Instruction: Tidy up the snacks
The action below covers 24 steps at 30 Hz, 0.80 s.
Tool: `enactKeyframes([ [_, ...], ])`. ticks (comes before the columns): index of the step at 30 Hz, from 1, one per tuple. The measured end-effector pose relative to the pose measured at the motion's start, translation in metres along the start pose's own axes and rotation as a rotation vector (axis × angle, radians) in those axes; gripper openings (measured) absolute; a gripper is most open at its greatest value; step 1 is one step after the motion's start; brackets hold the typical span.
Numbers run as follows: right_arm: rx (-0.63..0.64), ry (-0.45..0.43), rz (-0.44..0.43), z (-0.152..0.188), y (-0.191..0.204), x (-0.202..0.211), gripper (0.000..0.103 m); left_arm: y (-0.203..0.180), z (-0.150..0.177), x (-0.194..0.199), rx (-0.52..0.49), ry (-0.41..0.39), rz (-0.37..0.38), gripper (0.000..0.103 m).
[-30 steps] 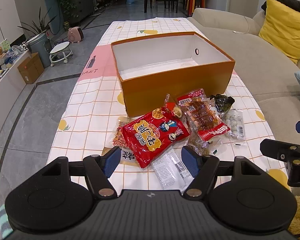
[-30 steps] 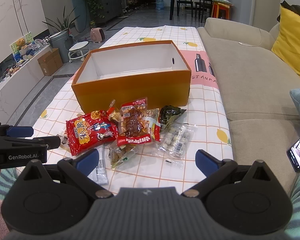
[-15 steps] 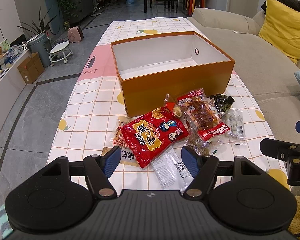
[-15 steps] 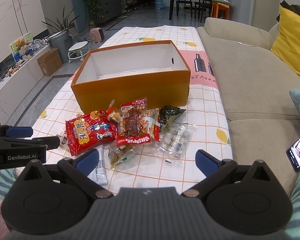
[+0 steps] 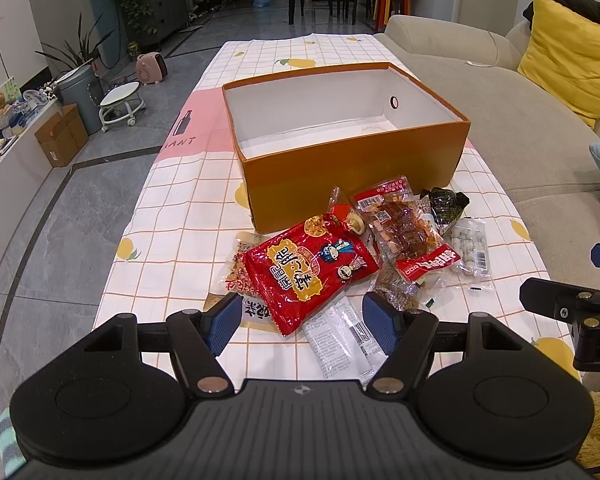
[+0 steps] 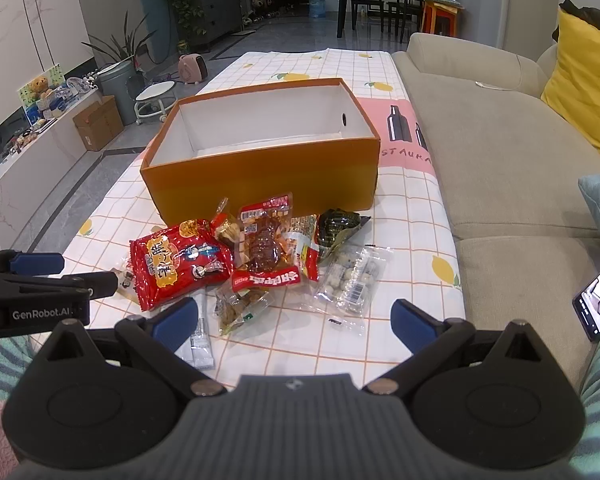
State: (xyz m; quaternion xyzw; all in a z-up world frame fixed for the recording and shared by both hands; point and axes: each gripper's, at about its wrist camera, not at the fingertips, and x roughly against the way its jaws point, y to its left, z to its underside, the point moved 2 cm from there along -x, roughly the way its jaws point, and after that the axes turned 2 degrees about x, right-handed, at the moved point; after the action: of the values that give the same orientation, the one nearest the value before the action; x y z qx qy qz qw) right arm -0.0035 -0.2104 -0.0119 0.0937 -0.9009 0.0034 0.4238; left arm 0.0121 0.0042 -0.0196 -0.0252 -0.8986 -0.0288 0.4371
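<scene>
Snack packets lie heaped mid-frame on the checked-cloth counter (image 5: 172,216), the large red crinkled foil bag (image 5: 310,266) topmost, just before the empty orange cardboard box (image 5: 352,168), probably their destination. Left tool (image 5: 300,316) and right tool (image 6: 294,320), the 2 at lower frame, gape wide, holding nothing, seemingly poised to pick.
</scene>
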Motion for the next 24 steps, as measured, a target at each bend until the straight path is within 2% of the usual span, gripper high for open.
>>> enactKeyframes([
  [8,-0.001,0.001,-0.001,0.0,-0.001,0.0,0.099,0.001,0.001,0.0,0.001,0.001,0.012,0.081],
  [17,-0.027,0.009,-0.003,0.004,-0.004,-0.01,0.098,-0.002,-0.008,-0.007,-0.018,0.015,0.076,0.076],
  [19,-0.039,0.003,0.008,0.004,-0.005,-0.014,0.097,-0.002,-0.011,-0.012,-0.02,0.031,0.116,0.067],
  [21,-0.049,0.005,0.007,0.003,-0.006,-0.019,0.091,-0.001,-0.012,-0.015,-0.012,0.037,0.125,0.065],
  [22,-0.05,0.013,0.005,0.003,-0.006,-0.022,0.09,-0.001,-0.013,-0.018,-0.013,0.043,0.126,0.061],
  [24,-0.04,0.031,-0.001,0.001,-0.005,-0.029,0.087,-0.001,-0.014,-0.022,-0.021,0.052,0.128,0.06],
])
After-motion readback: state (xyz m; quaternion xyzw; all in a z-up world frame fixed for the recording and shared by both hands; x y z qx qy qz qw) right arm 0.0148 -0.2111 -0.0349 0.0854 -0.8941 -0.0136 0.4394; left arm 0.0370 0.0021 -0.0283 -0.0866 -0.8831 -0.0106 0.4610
